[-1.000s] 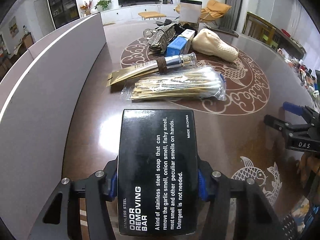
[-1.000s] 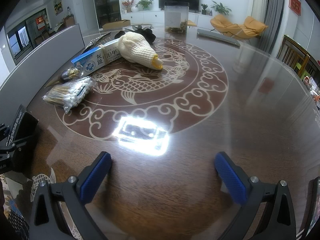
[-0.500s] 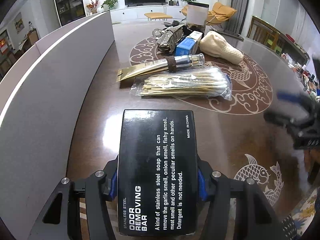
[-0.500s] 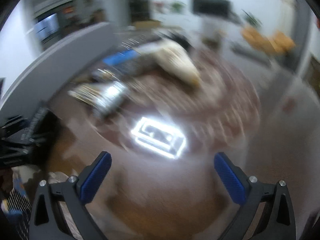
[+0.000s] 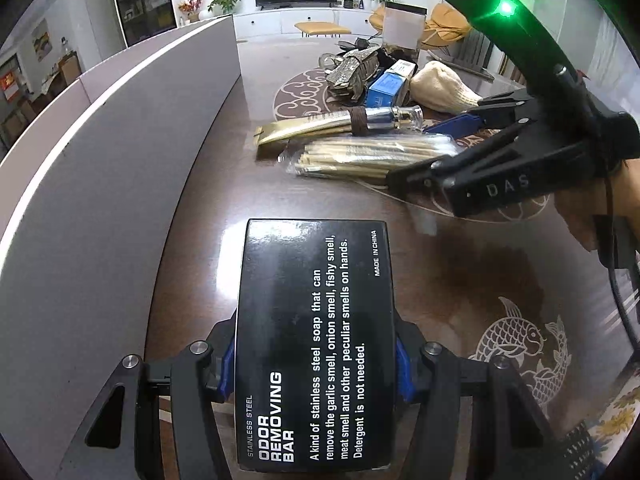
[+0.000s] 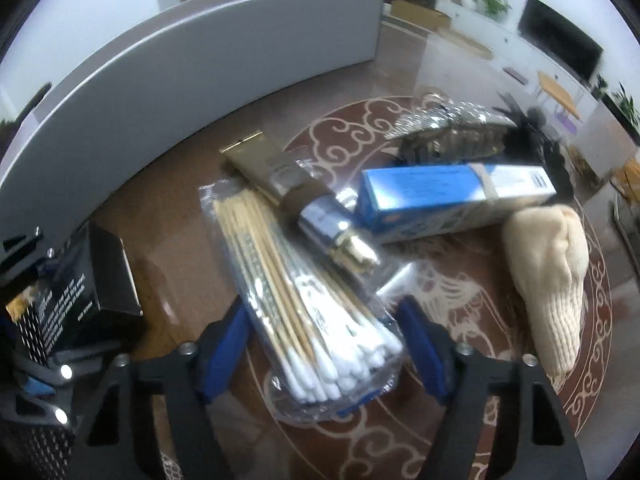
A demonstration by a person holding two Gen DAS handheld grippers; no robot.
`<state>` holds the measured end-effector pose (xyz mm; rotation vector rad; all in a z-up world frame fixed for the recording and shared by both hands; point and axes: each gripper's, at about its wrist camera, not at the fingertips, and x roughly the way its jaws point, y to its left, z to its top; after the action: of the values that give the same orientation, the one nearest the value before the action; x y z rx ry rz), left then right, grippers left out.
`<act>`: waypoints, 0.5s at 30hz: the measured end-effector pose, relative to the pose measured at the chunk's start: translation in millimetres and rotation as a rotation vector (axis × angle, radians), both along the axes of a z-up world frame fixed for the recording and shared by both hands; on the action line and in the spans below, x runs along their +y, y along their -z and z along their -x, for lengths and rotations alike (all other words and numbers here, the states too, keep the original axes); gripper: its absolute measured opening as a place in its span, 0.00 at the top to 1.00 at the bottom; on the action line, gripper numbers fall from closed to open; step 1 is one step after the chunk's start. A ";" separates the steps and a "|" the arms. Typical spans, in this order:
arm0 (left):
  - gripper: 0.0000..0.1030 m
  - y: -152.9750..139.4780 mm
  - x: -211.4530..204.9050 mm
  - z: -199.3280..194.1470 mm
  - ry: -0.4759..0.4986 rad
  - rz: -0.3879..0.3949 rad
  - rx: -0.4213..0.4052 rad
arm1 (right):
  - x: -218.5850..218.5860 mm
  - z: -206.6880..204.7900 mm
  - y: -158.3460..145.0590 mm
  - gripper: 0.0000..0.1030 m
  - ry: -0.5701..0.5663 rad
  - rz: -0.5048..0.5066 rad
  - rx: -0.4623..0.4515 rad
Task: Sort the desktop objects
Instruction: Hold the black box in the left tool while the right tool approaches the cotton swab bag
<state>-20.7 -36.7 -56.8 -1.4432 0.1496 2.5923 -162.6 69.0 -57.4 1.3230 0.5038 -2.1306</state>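
Observation:
A black box (image 5: 316,320) printed "Odor Removing Bar" is clamped between the blue pads of my left gripper (image 5: 316,364), which is shut on it above the brown table (image 5: 460,280). In the right wrist view the same box (image 6: 80,292) shows at the far left. A clear bag of cotton swabs (image 6: 304,300) lies on the table between the fingers of my right gripper (image 6: 324,340). Its jaws are closing, with the pads at the edges of the bag's plastic and not squeezing it. From the left wrist view, the right gripper (image 5: 424,152) hangs over the swab bag (image 5: 360,156).
Behind the swabs lie a gold tube with a silver cap (image 6: 304,204), a blue carton (image 6: 440,196), a cream knitted piece (image 6: 552,280) and a glittery clip (image 6: 448,132). A grey curved partition (image 6: 160,64) walls off the table's left side.
My right gripper swung left across the table, rolled, and now stands over the cotton swab bag with its jaws narrower. The left gripper kept still with the black box.

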 end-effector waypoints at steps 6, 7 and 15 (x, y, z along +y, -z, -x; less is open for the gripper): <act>0.44 0.3 10.4 9.5 -0.016 -0.007 0.020 | 56.5 -22.2 3.2 0.46 0.262 0.016 0.034; 0.44 0.7 14.7 11.7 -0.014 -0.009 0.024 | 73.9 -30.3 4.0 0.46 0.324 0.019 0.046; 0.43 1.1 71.2 32.9 0.040 -0.018 0.059 | 161.5 -98.0 14.4 0.31 0.587 0.036 0.198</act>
<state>-53.6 34.5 -57.9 -1.3452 0.1608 2.5987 -64.6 230.5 -71.8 1.3630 0.1551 -2.7504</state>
